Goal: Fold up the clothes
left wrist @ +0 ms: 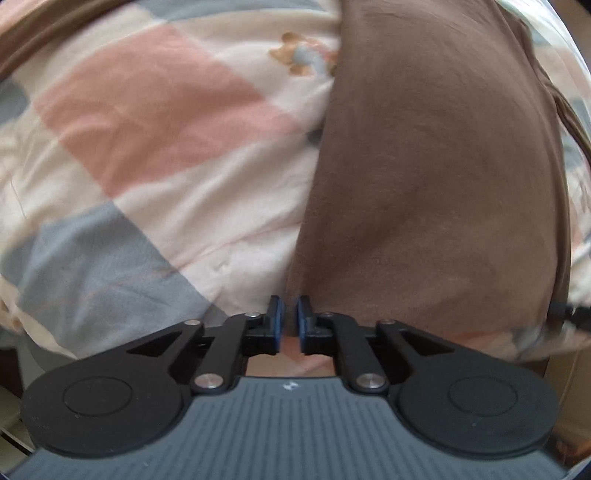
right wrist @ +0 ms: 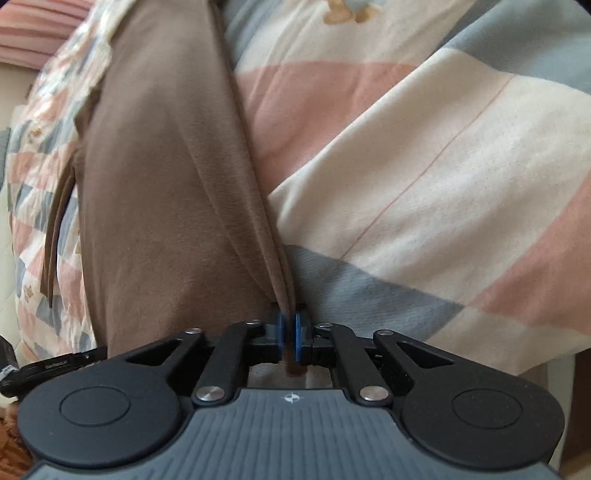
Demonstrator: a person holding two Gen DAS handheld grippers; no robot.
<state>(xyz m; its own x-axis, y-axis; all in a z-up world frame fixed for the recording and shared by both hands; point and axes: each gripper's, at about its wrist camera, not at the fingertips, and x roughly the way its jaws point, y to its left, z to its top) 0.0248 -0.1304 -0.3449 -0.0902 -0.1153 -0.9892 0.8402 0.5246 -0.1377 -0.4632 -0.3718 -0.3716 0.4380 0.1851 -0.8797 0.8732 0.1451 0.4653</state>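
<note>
A brown garment (left wrist: 436, 177) lies lengthwise on a bed. In the left wrist view it fills the right half, and its near left corner runs down into the narrow gap between the blue pads of my left gripper (left wrist: 290, 321), which is shut on it. Seen from the right wrist, the same brown garment (right wrist: 162, 192) covers the left half. Its near right edge bunches into a fold pinched between the pads of my right gripper (right wrist: 288, 328), with a bit of cloth hanging below them. The other gripper's black body (right wrist: 44, 365) shows at the lower left.
Under the garment lies a quilt (left wrist: 155, 140) in pink, cream and grey-blue checks with small bear prints. The quilt (right wrist: 424, 177) spreads wide to the right in the right wrist view. The bed's near edge runs just below both grippers. A pink striped cloth (right wrist: 33, 33) sits far left.
</note>
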